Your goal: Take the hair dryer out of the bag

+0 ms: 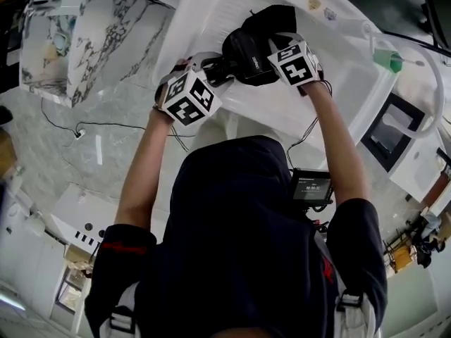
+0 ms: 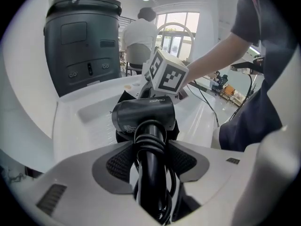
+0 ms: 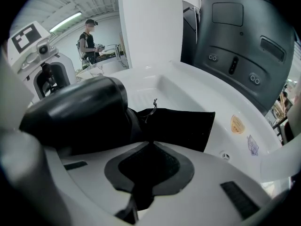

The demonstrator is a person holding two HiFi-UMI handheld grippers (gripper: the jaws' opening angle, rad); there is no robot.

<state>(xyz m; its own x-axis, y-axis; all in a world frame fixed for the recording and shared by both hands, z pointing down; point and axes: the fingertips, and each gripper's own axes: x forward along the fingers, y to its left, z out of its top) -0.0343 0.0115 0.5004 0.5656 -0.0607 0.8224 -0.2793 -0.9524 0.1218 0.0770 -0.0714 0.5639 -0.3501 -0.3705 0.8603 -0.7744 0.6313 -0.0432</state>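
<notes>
The black hair dryer [image 1: 246,56] is held over the white tub-like surface [image 1: 338,90], between my two grippers. In the left gripper view its barrel [image 2: 143,114] points across the frame, and its handle, wound with black cord, runs down between my left gripper's [image 2: 150,147] pads, which clamp it. The black cloth bag [image 3: 183,124] lies flat on the white surface beyond the dryer's barrel [image 3: 80,112]. My right gripper [image 3: 150,145] is shut on the bag's near edge, with fabric pinched between its pads. In the head view the left gripper [image 1: 206,67] and right gripper [image 1: 285,44] flank the dryer.
A tall dark grey unit [image 3: 240,46] stands behind the white surface, also seen as the dark unit [image 2: 82,46]. A marble counter [image 1: 84,41] lies to the left and a green object [image 1: 387,60] at the right rim. A person [image 2: 141,36] stands in the background.
</notes>
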